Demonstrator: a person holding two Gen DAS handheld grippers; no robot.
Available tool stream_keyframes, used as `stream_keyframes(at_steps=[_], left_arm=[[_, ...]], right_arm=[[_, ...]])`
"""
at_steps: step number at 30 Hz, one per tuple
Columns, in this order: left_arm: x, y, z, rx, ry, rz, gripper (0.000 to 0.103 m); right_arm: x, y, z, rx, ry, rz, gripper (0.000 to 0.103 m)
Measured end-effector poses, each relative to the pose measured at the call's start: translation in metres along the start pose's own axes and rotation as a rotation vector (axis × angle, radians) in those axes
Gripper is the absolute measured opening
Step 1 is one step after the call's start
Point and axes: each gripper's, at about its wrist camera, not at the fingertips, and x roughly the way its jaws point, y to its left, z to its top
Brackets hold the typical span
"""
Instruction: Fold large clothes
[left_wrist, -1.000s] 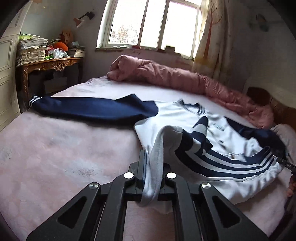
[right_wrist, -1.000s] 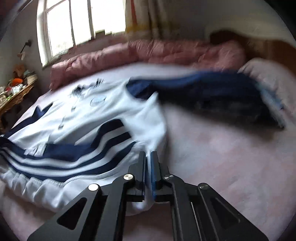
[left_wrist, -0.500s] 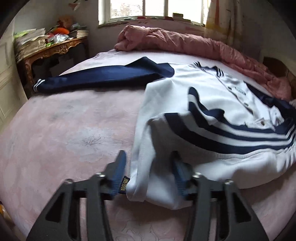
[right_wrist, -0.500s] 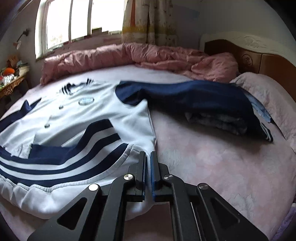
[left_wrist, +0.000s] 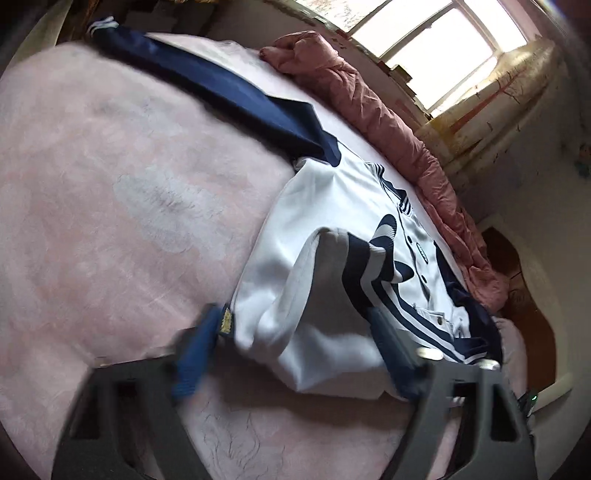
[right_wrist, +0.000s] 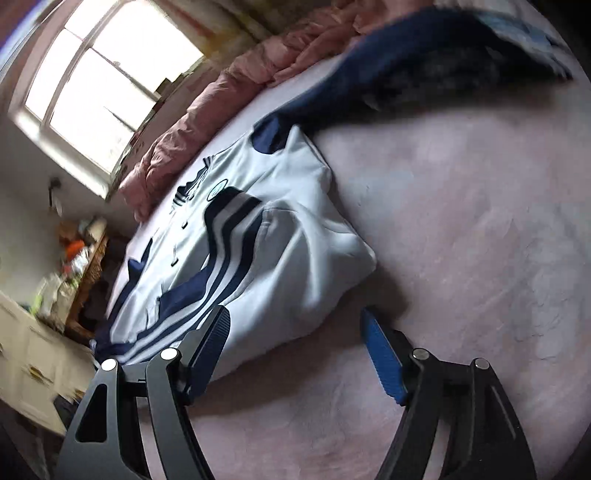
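Observation:
A white jacket (left_wrist: 332, 199) with navy stripes and navy sleeves lies spread on the pink bed sheet (left_wrist: 110, 184), its lower hem bunched up. In the left wrist view my left gripper (left_wrist: 295, 317) straddles the near hem corner. Its jaws are closing, and the blue pads stand at either side of the bunched cloth without visibly pinching it. In the right wrist view the jacket (right_wrist: 280, 229) lies ahead of my right gripper (right_wrist: 293, 314). That gripper's jaws are opening wide: one finger (right_wrist: 210, 339) rests over the hem and the other sits on bare sheet (right_wrist: 480, 221), with the corner free between them.
A crumpled pink quilt (left_wrist: 369, 103) runs along the far side of the bed under the window (left_wrist: 443, 40). One navy sleeve (left_wrist: 240, 92) stretches across the sheet, the other (right_wrist: 369, 66) lies near folded clothes. A cluttered wooden desk (right_wrist: 85, 266) stands beside the bed.
Both grippers were shut on the jacket's hem corners. Both have let go and opened, and the hem lies bunched on the bed. Both views have rolled and dipped lower.

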Motion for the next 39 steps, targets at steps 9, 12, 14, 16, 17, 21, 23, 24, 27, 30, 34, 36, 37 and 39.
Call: stream_keyframes(at_steps=[9,12,14,16,17,21,23,24,27,30,34,36,37,39], left_arm=[[-0.039,-0.053,-0.004,0.308,-0.257,0.155,0.008],[-0.029,-0.052,-0.004,0.308,-0.199,0.201,0.008],[-0.002,-0.047,-0.007,0.324,-0.088,0.277,0.008],[0.018,-0.04,-0.015,0.337,-0.028,0.345,0.01],[0.019,-0.041,-0.017,0.352,-0.033,0.354,0.01],[0.007,-0.048,-0.021,0.408,-0.101,0.417,0.029],[-0.002,-0.048,-0.02,0.393,-0.136,0.398,0.04],[-0.008,-0.049,-0.02,0.396,-0.163,0.372,0.043],[-0.029,-0.065,-0.026,0.461,-0.302,0.331,0.064],[-0.04,-0.086,-0.038,0.564,-0.401,0.295,0.081],[-0.029,-0.101,-0.049,0.596,-0.352,0.246,0.084],[-0.019,-0.107,-0.051,0.608,-0.317,0.231,0.084],[-0.016,-0.11,-0.051,0.615,-0.307,0.232,0.088],[-0.009,-0.118,-0.051,0.63,-0.307,0.265,0.091]], right_arm=[[0.012,0.015,0.015,-0.111,-0.179,-0.203,0.009],[-0.011,0.028,0.014,-0.182,-0.277,-0.218,0.009],[-0.013,0.028,0.016,-0.201,-0.293,-0.283,0.009],[-0.003,0.023,0.022,-0.208,-0.238,-0.335,0.009],[0.002,0.018,0.022,-0.203,-0.203,-0.351,0.009],[0.009,0.014,0.016,-0.217,-0.172,-0.388,0.012],[0.004,0.023,0.012,-0.265,-0.212,-0.424,0.018],[0.001,0.028,0.01,-0.283,-0.235,-0.442,0.025],[-0.01,0.043,0.004,-0.353,-0.317,-0.506,0.048],[-0.029,0.06,-0.004,-0.434,-0.417,-0.524,0.067],[-0.039,0.077,-0.013,-0.506,-0.431,-0.427,0.069],[-0.038,0.082,-0.018,-0.514,-0.396,-0.351,0.071],[-0.037,0.085,-0.021,-0.521,-0.369,-0.299,0.075],[-0.033,0.091,-0.026,-0.546,-0.322,-0.23,0.082]])
